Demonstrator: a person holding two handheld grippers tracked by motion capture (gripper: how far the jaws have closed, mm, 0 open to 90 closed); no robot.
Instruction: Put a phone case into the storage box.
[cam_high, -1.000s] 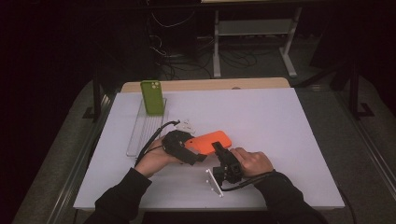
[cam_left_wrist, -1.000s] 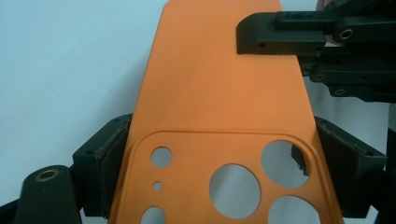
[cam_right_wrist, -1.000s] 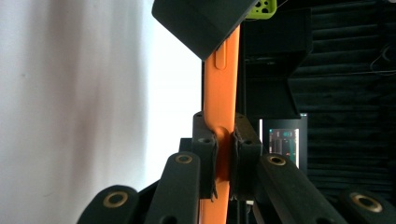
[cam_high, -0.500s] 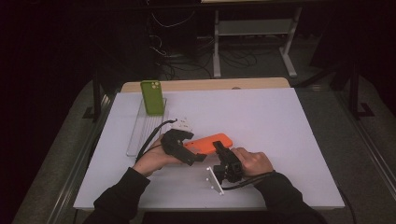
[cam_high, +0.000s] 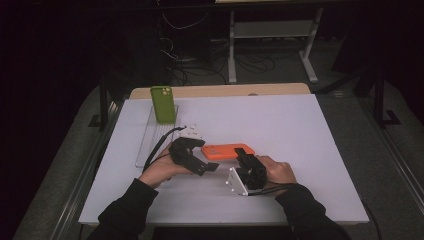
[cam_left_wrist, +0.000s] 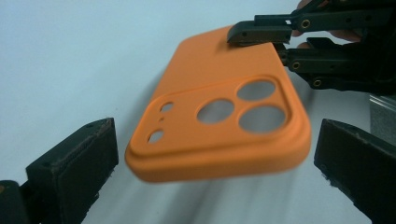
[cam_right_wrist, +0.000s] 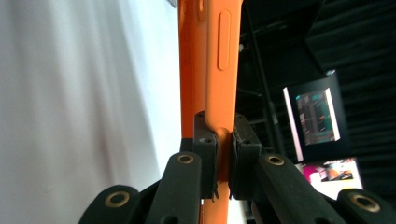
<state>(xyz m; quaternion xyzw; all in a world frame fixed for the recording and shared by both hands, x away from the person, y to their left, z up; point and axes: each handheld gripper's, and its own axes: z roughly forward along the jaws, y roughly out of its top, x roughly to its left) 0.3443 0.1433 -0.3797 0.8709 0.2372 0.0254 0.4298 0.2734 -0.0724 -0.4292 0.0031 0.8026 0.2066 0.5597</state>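
Right gripper (cam_high: 243, 156) clenched on orange phone case (cam_high: 227, 150) far end; camera end between spread left gripper (cam_high: 210, 167) fingers (cam_left_wrist: 74, 163).

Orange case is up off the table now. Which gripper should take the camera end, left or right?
Left. The left gripper is open, its jaws flanking the camera-cutout end of the orange phone case. The right gripper is already clamped on the case's opposite end, so it likely should just hold.

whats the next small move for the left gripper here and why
Probably close the left gripper on the camera end of the orange phone case: its jaws stand open on either side of that end, not touching, while the right gripper clamps the far end.
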